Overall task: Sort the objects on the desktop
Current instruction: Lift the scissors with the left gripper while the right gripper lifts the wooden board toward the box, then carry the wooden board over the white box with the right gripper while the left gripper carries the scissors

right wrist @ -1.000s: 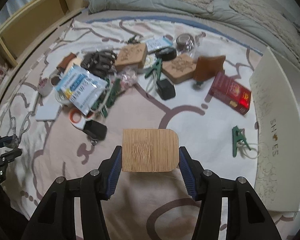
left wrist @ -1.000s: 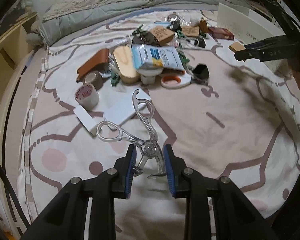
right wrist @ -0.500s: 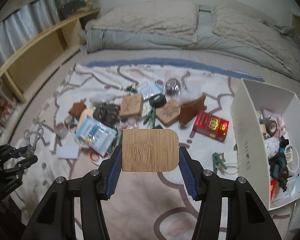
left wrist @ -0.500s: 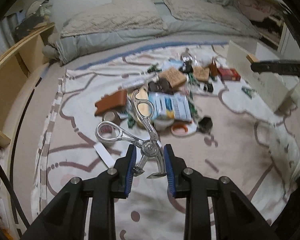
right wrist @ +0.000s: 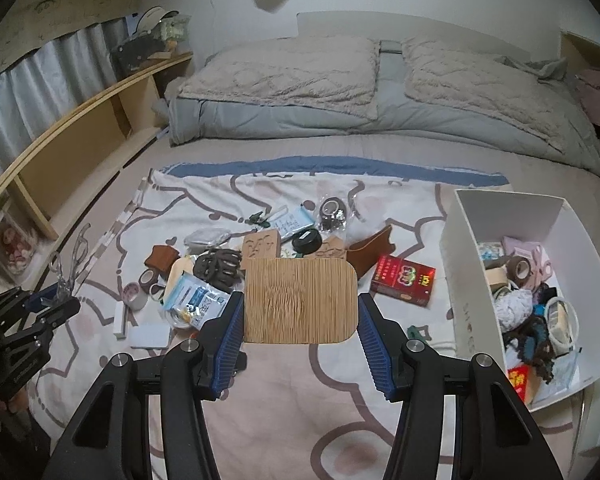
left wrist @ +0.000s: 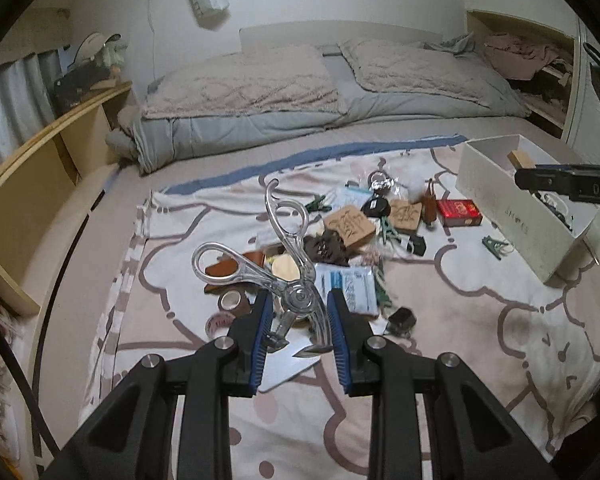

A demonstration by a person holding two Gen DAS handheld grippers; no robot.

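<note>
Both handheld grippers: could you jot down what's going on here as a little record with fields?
setting: patterned blanket spread on a bed, cluttered with small items
left gripper: jaws shut on clear-handled scissors, held above the blanket
right gripper: jaws shut on a ribbed wooden board, held above the blanket
container: white box on the right, already holding sorted items
still on blanket: red packet, tape rolls, blue-white pouch
</note>
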